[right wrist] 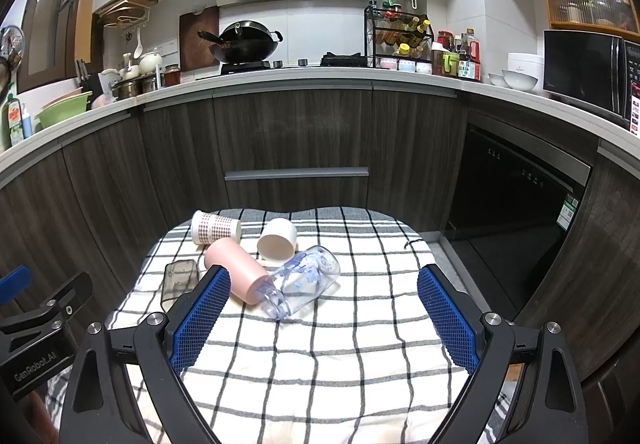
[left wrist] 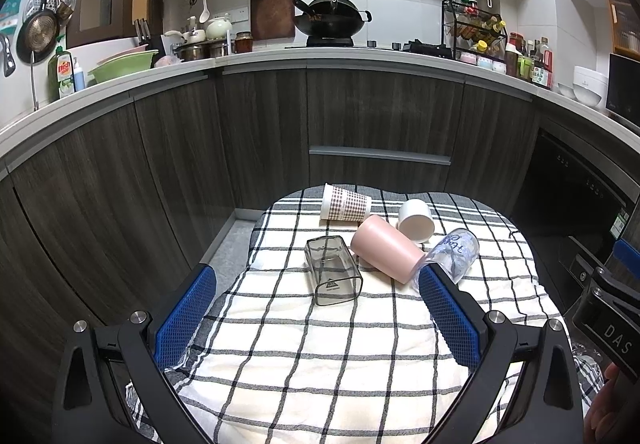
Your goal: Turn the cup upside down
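Several cups lie on their sides on a checked cloth [left wrist: 320, 344]: a smoky square cup [left wrist: 333, 270], a pink cup [left wrist: 386, 248], a white cup [left wrist: 416, 221], a checked paper cup [left wrist: 345, 202] and a clear printed cup [left wrist: 454, 251]. In the right wrist view they show as the smoky cup [right wrist: 179, 280], pink cup [right wrist: 236, 270], white cup [right wrist: 277, 240], paper cup [right wrist: 215, 228] and clear cup [right wrist: 304, 280]. My left gripper [left wrist: 316, 314] is open, short of the smoky cup. My right gripper [right wrist: 324, 318] is open, short of the clear cup.
The cloth [right wrist: 320, 344] covers a small table in front of dark wood cabinets [left wrist: 260, 132]. A dishwasher [right wrist: 516, 196] stands to the right. The worktop behind holds a wok [left wrist: 328, 20], bottles and bowls. The other gripper's body shows at each frame's edge.
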The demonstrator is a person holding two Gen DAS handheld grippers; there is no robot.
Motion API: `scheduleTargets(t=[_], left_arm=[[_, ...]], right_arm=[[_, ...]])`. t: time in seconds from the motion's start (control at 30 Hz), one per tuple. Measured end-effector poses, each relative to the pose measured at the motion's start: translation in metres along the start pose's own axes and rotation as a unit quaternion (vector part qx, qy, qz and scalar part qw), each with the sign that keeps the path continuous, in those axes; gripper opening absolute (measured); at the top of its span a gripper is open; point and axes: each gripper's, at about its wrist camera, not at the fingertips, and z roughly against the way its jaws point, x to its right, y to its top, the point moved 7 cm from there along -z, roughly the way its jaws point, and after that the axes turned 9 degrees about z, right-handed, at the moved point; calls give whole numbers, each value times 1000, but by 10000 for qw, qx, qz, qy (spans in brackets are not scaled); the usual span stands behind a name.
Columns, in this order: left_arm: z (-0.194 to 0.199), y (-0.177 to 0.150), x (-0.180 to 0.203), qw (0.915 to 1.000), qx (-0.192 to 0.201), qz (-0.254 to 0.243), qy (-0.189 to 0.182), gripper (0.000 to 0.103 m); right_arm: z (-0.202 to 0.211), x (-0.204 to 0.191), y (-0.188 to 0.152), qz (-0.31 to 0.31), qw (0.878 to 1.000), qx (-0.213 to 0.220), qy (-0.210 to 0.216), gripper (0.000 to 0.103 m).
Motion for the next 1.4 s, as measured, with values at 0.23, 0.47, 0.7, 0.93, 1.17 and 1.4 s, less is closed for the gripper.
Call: scheduleTargets(t=[0.23, 0.47, 0.7, 0.93, 1.17, 1.4], left_arm=[[0, 1, 1, 10000, -11, -15, 2, 103], [0, 1, 2, 10000, -11, -25, -16, 103], [0, 1, 3, 10000, -7, -27, -21, 103], [0, 2, 3, 10000, -9, -30, -12, 103], [-2, 0, 6, 10000, -37, -45, -14, 103], [-7, -2, 7, 10000, -64, -47, -3, 103]], right_arm=[[1, 0, 0, 8, 10000, 2, -1, 95], [0, -1, 0, 0, 10000, -18, 3, 95], [0, 0, 0, -2, 10000, -18, 6, 95], [0, 0, 1, -1, 10000, -23, 10, 95], [0, 0, 0, -4, 10000, -34, 13, 95], [1, 0, 2, 3, 10000, -51, 15, 95]])
